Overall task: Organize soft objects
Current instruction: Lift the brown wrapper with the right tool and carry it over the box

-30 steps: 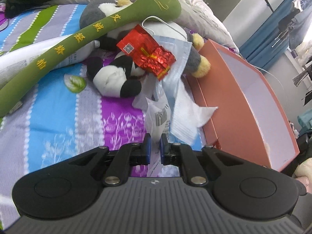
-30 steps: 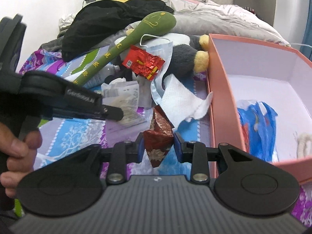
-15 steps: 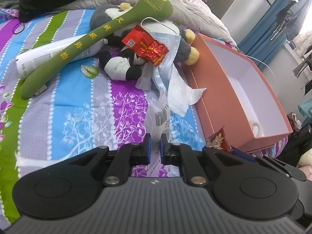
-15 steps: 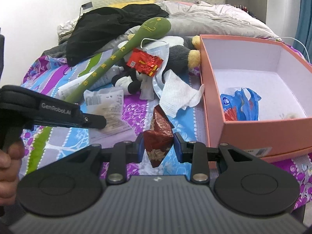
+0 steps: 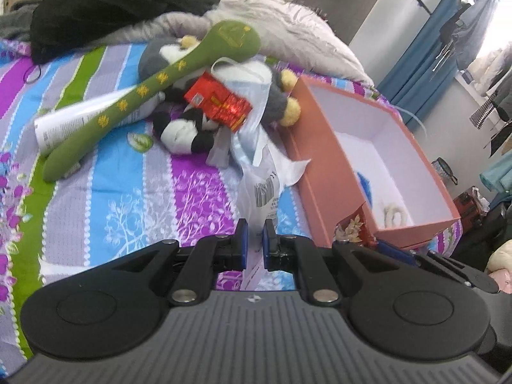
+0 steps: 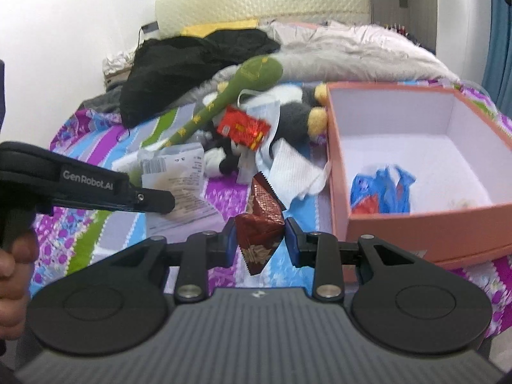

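My left gripper [image 5: 255,240] is shut on a white plastic bag with a barcode [image 5: 264,192], which hangs above the striped bedsheet. The right wrist view shows the same gripper [image 6: 166,200] from the side, at the left. My right gripper [image 6: 260,235] is shut on a dark red foil packet [image 6: 260,220], just left of the salmon box [image 6: 336,166]. A blue wrapper [image 6: 380,188] lies inside the box. Behind, a green plush stick [image 5: 144,92] rests on a black-and-white plush toy [image 5: 185,131], beside a bright red packet [image 5: 220,102].
A light blue face mask [image 5: 252,121] and a white tissue [image 6: 294,169] lie between the plush toys and the box. A white tube [image 5: 64,121] lies under the green stick. A black garment [image 6: 192,60] and a grey duvet [image 6: 352,51] fill the far end of the bed.
Both grippers have risen and drawn back from the pile, so more of the bed and the box interior shows. The white bag and the dark red packet came up with them.
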### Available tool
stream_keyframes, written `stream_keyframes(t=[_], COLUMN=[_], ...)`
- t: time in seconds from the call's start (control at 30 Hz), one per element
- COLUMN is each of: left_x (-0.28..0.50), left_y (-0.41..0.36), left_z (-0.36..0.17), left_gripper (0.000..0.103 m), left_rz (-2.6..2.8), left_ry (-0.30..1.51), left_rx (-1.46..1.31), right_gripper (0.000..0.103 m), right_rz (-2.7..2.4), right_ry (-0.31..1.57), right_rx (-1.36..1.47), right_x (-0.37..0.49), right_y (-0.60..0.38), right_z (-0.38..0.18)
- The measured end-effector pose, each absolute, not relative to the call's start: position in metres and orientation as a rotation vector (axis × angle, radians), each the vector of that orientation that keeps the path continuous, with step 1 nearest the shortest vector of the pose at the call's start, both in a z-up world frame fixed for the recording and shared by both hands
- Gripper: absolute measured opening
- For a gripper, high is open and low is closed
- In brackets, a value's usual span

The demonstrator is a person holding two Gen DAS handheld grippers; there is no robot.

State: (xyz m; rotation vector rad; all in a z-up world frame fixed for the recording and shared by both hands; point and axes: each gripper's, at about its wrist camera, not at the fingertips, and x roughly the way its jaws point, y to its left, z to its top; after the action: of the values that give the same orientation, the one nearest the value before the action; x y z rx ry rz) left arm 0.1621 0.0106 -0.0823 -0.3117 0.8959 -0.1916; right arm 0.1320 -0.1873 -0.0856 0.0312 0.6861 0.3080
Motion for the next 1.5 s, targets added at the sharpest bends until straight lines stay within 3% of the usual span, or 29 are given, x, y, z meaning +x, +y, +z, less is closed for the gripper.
stream_keyframes(t=[0.6,0.93,1.2,1.5], left_x=[0.208,0.253,0.3,0.342], left_y=[-0.044,-0.091,-0.136,-0.166], left_z=[0.016,0.04,0.018,-0.056], left_gripper=[0.011,0.011,0.011,0.011], left_rz=[-0.309,-0.399,-0.444,-0.432], left_ry=[0.775,0.793,0.894,1.099], left_rx=[-0.25,-0.234,-0.223,-0.208], right_gripper=[0.035,0.035,0.035,0.035], right_rz=[0.233,0.15,0.078,0.039], right_ry=[0.466,0.481,0.621,0.797], right_rx=[0.011,0.008,0.059,0.07], right_x=[0.159,0.195,0.232,0.259], right_y=[-0.232,-0.275,-0.321,-0.347], right_z=[0.008,0.021,-0.002,-0.052])
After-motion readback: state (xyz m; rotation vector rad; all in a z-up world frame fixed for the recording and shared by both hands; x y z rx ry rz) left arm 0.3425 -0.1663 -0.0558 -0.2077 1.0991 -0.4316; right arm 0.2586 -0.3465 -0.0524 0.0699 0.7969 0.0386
